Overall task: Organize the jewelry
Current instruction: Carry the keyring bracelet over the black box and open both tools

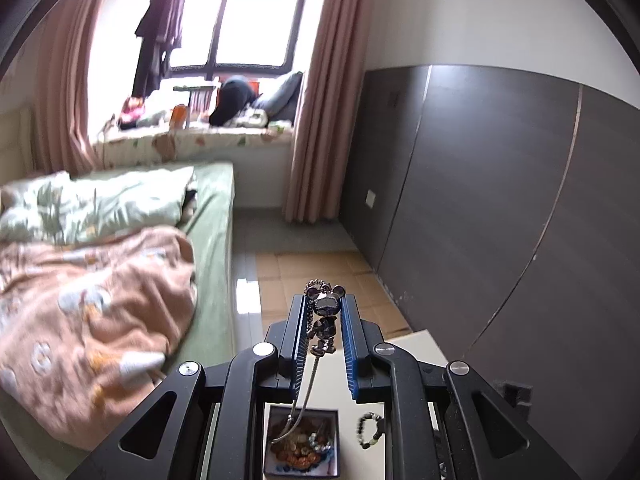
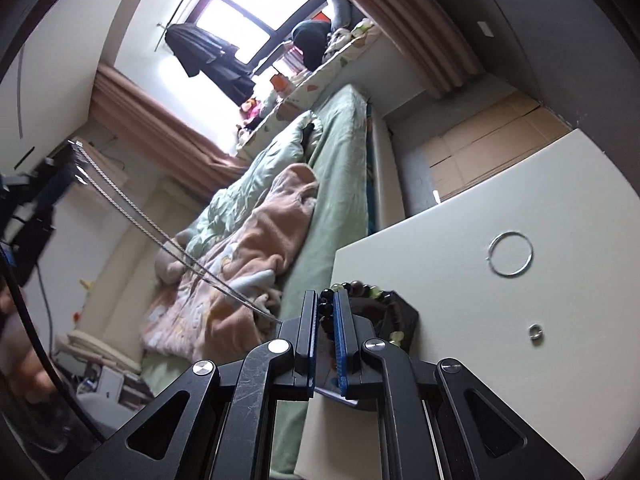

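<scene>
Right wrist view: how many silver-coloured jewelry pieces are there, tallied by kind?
Large hoop on the white tabletop: 1
Small ring on the white tabletop: 1
Chain necklace, stretched through the air: 1
Total: 3

You are working in a home bedroom. An unmade bed (image 1: 208, 240) with a green sheet, a pale pillow (image 1: 92, 204) and a peach blanket (image 1: 88, 304) fills one side. Pink curtains (image 1: 320, 92) frame a window (image 1: 240, 24) whose seat (image 1: 192, 140) is cluttered; dark clothes (image 1: 160, 28) hang there. A white table (image 2: 500, 320) stands beside the bed.
</scene>
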Available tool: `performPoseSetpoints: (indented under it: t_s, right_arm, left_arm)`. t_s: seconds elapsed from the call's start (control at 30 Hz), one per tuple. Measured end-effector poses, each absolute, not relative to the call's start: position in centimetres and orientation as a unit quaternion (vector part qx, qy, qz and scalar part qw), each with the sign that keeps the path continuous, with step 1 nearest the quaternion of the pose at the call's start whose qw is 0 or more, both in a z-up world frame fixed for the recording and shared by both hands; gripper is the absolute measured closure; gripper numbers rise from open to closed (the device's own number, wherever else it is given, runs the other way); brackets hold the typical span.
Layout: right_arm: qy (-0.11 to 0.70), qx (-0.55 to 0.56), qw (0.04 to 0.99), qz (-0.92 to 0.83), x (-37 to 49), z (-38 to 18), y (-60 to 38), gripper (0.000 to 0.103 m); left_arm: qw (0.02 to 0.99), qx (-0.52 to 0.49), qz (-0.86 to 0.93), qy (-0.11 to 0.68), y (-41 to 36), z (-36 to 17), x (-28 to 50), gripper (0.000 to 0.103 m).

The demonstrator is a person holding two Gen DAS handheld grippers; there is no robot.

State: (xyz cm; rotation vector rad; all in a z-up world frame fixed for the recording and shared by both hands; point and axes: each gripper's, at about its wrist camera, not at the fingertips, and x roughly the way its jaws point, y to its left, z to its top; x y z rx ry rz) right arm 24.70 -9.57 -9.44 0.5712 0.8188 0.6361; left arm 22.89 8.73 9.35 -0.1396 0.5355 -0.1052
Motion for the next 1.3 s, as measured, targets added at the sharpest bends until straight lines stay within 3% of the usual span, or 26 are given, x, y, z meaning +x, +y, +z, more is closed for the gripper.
performPoseSetpoints:
  t_s: [0.8,0.87,0.93,0.97,1.3]
  right_arm:
    - [0.391,0.269,0.820,0.320,25.0,-10.1,-7.8,0.094]
    - [0.392,0.270,0.819,0.322,25.0,-10.2,-7.5,0.094]
    - [0.393,0.270,0.817,0.324,25.2,-10.3,-7.3,0.094]
    - [0.395,0.272,0.815,0.326,25.3,-10.4,-7.1,0.094]
    - [0.418,0.285,0.797,0.330,26.6,-12.2,-3.9,0.094]
  left_arm:
    - [0.890,-0.208,-0.035,0.405,11.3,-8.4,24.8,0.084]
    - [0.887,-0.204,-0.020,0.414,11.4,-9.2,24.8,0.073]
    - [0.887,-0.209,-0.018,0.411,11.7,-9.6,24.7,0.009]
    - [0.888,-0.217,-0.018,0.406,12.0,-9.6,24.5,0.001]
    - [0.888,-0.285,0.053,0.357,16.5,-9.6,22.6,0.001]
